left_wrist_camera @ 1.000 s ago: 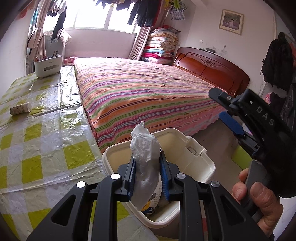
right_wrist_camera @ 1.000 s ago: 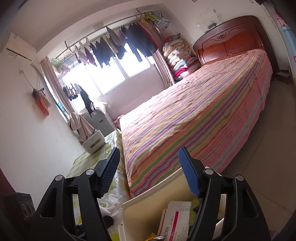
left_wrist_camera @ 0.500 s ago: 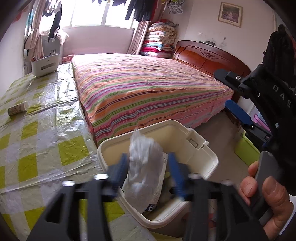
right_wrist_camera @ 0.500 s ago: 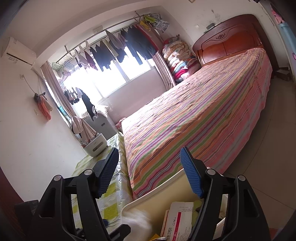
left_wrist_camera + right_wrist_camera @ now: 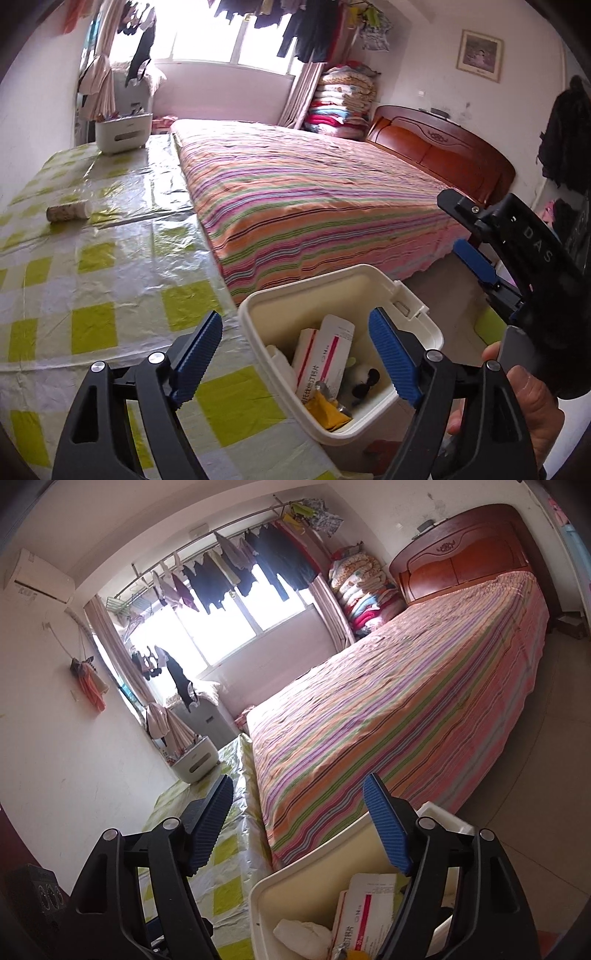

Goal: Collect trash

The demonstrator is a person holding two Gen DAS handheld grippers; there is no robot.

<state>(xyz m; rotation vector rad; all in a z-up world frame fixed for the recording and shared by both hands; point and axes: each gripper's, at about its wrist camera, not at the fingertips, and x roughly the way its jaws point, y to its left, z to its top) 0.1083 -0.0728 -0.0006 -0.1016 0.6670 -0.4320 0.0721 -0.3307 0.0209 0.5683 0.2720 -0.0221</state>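
My table ends close against the striped bed, and the cream bin hangs off that table corner, over the floor gap. The left tongs have just been spreading and stand wide with nothing between the pads, poised above the bin's near rim. The crumpled tissue now lies inside the bin, beside the medicine box (red stripe on it). My right tongs are spread too, empty, at the bin's far side. A small bottle lies far up the table.
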